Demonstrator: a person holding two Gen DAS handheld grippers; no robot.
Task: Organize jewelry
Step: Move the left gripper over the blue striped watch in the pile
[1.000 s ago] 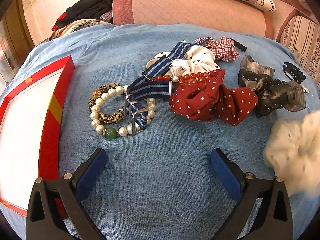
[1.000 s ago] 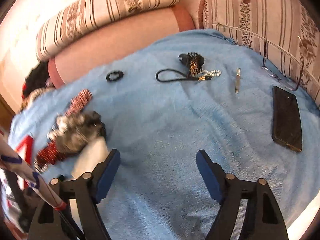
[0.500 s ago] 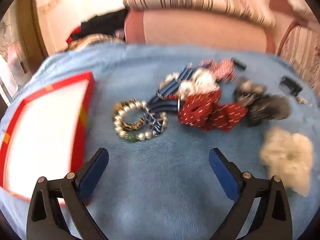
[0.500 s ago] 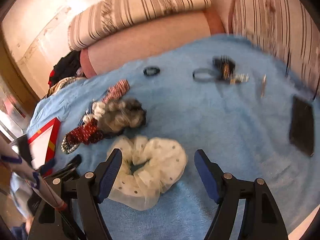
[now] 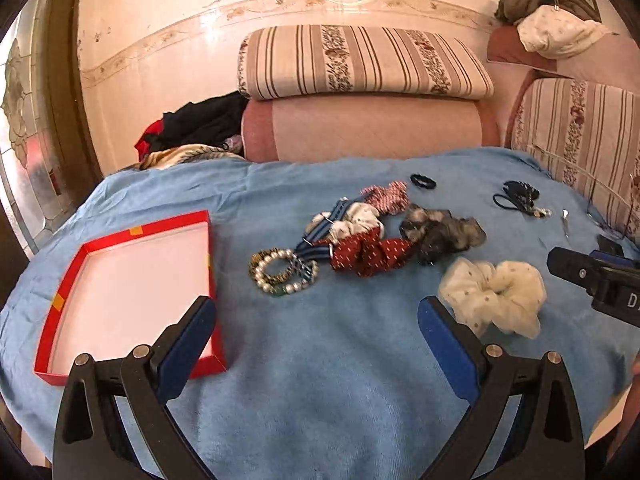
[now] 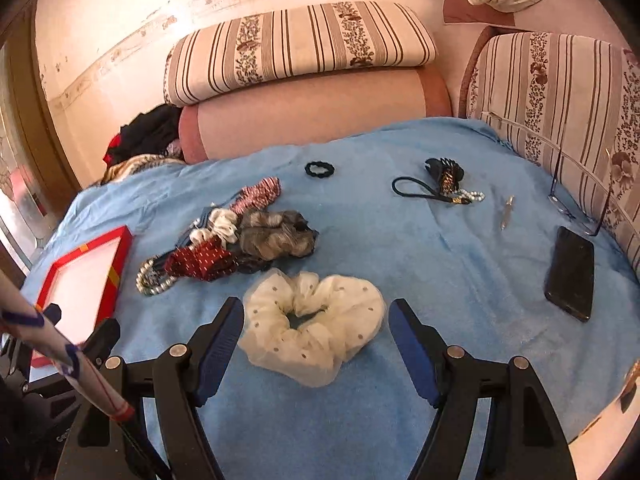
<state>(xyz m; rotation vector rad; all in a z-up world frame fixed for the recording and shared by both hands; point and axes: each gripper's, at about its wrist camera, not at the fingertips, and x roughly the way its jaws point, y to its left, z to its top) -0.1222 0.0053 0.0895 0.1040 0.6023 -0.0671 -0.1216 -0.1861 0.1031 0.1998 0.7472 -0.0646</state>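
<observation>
Warm bright indoor light, glare washing out the pink wall, sharp focus, fisheye-curved dark corners

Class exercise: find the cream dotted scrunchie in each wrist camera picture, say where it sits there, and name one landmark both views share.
Left wrist: the cream dotted scrunchie lies at right of centre, beyond the right fingertip of the open left gripper.
Right wrist: it lies low in the centre, between the fingers of the open right gripper.
Shared landmark: the red tray, left of the pile.

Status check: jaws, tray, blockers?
Both grippers open, empty. Red tray holds nothing; jewelry pile untouched. Cream scrunchie between right jaws.
</observation>
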